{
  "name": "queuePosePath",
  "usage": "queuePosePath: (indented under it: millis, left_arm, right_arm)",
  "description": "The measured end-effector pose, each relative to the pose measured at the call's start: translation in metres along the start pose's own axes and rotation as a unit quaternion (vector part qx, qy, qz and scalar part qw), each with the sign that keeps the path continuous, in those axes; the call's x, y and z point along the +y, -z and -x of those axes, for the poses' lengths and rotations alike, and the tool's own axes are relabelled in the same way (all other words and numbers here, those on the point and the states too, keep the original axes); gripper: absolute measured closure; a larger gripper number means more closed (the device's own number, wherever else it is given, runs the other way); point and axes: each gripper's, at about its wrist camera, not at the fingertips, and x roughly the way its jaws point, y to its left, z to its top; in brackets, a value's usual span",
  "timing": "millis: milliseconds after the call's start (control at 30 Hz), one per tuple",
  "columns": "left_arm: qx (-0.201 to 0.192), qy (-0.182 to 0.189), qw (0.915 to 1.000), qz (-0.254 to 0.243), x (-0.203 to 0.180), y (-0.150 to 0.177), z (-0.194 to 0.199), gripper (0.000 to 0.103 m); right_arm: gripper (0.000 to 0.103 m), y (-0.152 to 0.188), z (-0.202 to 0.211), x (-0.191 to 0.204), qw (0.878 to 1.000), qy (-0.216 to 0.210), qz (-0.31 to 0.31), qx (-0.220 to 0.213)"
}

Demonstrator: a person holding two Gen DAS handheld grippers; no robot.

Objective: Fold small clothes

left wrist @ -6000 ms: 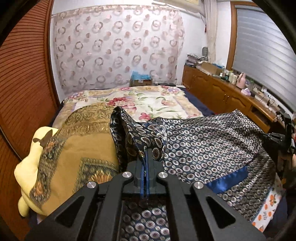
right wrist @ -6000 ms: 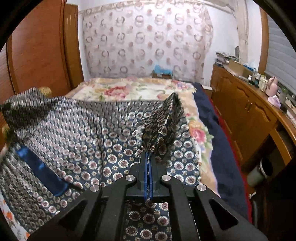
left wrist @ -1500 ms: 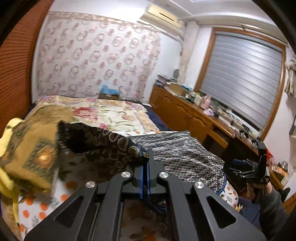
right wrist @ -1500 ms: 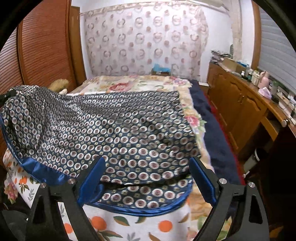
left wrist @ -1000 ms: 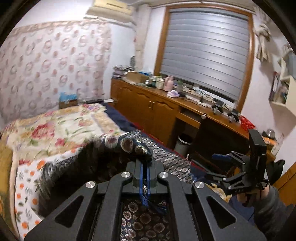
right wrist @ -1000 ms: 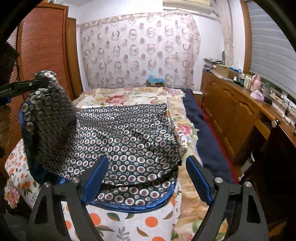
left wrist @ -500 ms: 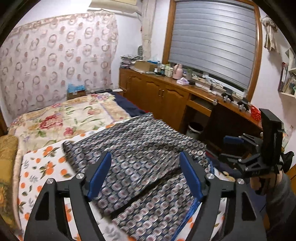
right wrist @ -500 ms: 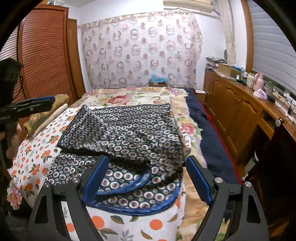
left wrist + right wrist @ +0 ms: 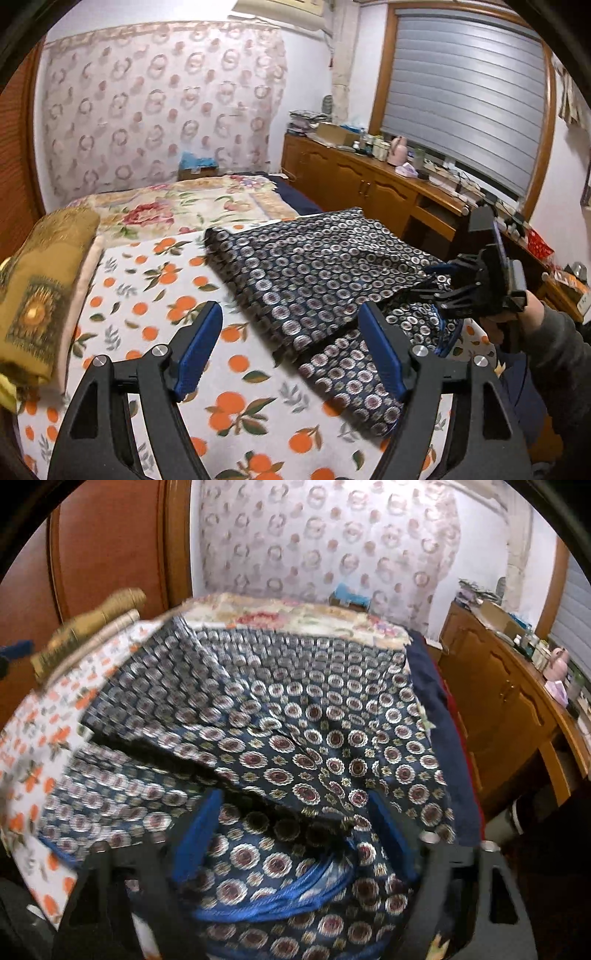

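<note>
Garment (image 9: 317,273): navy cloth with a circle print and blue trim, lying folded over on the orange-print sheet (image 9: 147,295), top layer covering most of the bottom one.

Left to right in our left wrist view: gold patterned cushion (image 9: 40,280) at 9 o'clock on the bed edge, bare sheet next, then the garment from centre out to 3 o'clock. Our left gripper (image 9: 290,347) hangs above the sheet, jaws spread wide, nothing between them; the garment's near corner sits under its right finger. At 3 o'clock we see our right gripper (image 9: 439,284) down at the garment's far edge.

Right wrist view is motion-blurred. Sheet at 9 o'clock, garment (image 9: 295,716) filling the centre, wooden cabinet (image 9: 506,709) at 3 o'clock. Our right gripper (image 9: 291,830) is spread too, fingers straddling the upper layer's folded corner, blue trim bunched just below. Whether the pads touch cloth, we can't tell.
</note>
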Motion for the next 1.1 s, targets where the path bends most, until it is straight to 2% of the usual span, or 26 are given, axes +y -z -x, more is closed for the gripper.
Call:
queuePosePath:
  millis: [33,67,133,167,200,300,400,533,600,700,767,900,1000,1100]
  left_arm:
    - [-0.001,-0.002,1.0,0.004,0.003,0.001,0.0,0.026]
    - [0.001,-0.006,0.9999,0.01,0.007,0.004,-0.001,0.026]
    - [0.003,-0.007,0.9998,0.019,0.013,0.007,-0.003,0.026]
    - [0.003,-0.007,0.9997,0.022,0.016,0.009,-0.003,0.026]
    - [0.004,-0.007,0.9997,0.024,0.017,0.011,-0.003,0.026]
    - [0.0,-0.011,0.9994,0.033,0.022,0.015,-0.003,0.026]
    - [-0.01,-0.007,0.9987,0.049,0.026,0.017,0.001,0.026]
    - [-0.014,-0.016,0.9987,0.047,0.026,0.016,0.003,0.026]
    - [-0.016,-0.016,0.9986,0.047,0.026,0.016,0.004,0.026]
    - [-0.018,-0.018,0.9988,0.043,0.023,0.017,0.004,0.026]
    - [-0.017,-0.022,0.9989,0.038,0.021,0.017,0.004,0.026]
    - [-0.012,-0.026,0.9991,0.032,0.018,0.019,0.0,0.026]
    - [-0.009,-0.029,0.9992,0.027,0.016,0.02,-0.001,0.026]
    - [-0.01,-0.032,0.9992,0.02,0.011,0.021,0.0,0.026]
  right_arm:
    - [0.05,-0.002,-0.007,-0.003,1.0,-0.001,0.0,0.009]
    - [0.055,-0.004,-0.012,-0.004,1.0,-0.004,-0.003,0.015]
    - [0.077,-0.006,-0.018,-0.008,0.999,-0.023,-0.012,0.021]
    - [0.082,-0.007,-0.019,-0.011,0.999,-0.035,-0.019,0.022]
    - [0.092,-0.008,-0.019,-0.013,0.999,-0.041,-0.022,0.021]
    - [0.097,-0.006,-0.004,-0.016,0.998,-0.052,-0.026,-0.004]
    - [0.099,-0.007,0.024,-0.026,0.996,-0.05,-0.045,-0.052]
    - [0.099,-0.004,0.049,-0.044,0.994,-0.027,-0.071,-0.084]
    - [0.099,0.002,0.049,-0.051,0.995,0.003,-0.073,-0.075]
    - [0.098,0.009,0.036,-0.059,0.996,0.021,-0.074,-0.046]
    - [0.086,0.011,0.033,-0.06,0.996,0.036,-0.071,-0.037]
    - [0.047,0.006,0.038,-0.051,0.995,0.049,-0.071,-0.052]
    - [0.043,0.004,0.049,-0.037,0.994,0.056,-0.062,-0.065]
    - [0.043,-0.004,0.056,-0.021,0.995,0.039,-0.047,-0.081]
